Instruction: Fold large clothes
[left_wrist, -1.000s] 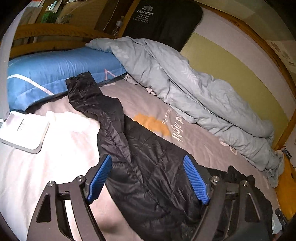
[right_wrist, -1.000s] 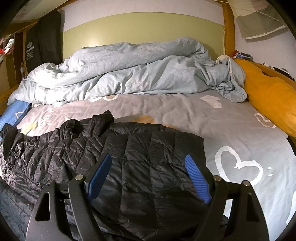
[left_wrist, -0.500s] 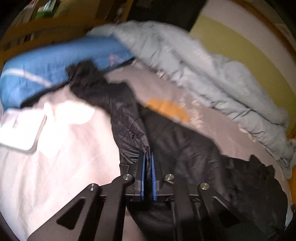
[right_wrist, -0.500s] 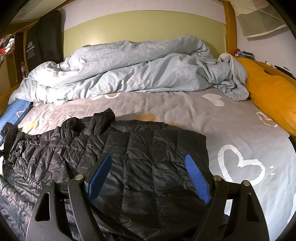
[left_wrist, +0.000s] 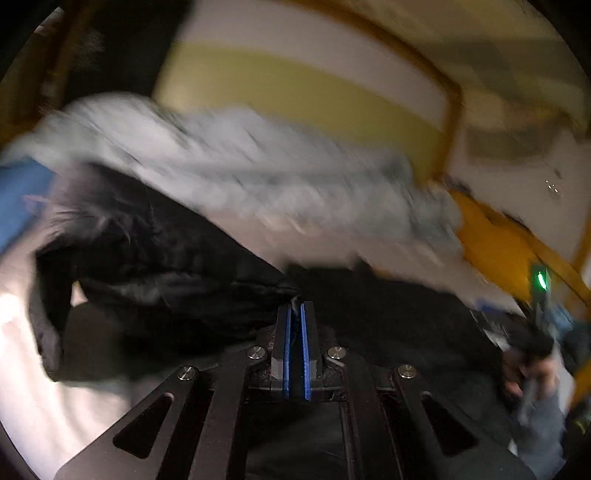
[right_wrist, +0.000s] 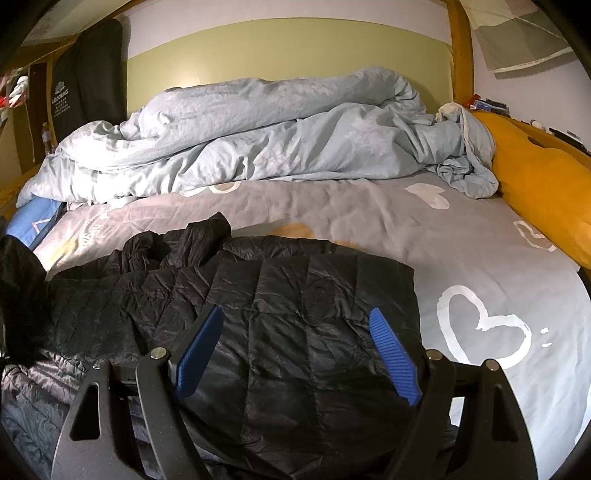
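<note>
Motion blur smears the whole left wrist view; the black jacket (right_wrist: 258, 314) is cut off at the right view's lower-left edge.

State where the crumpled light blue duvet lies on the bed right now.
In the right wrist view, the crumpled light blue duvet is heaped along the bed's far edge against the green wall panel, beyond the black quilted jacket.
</note>
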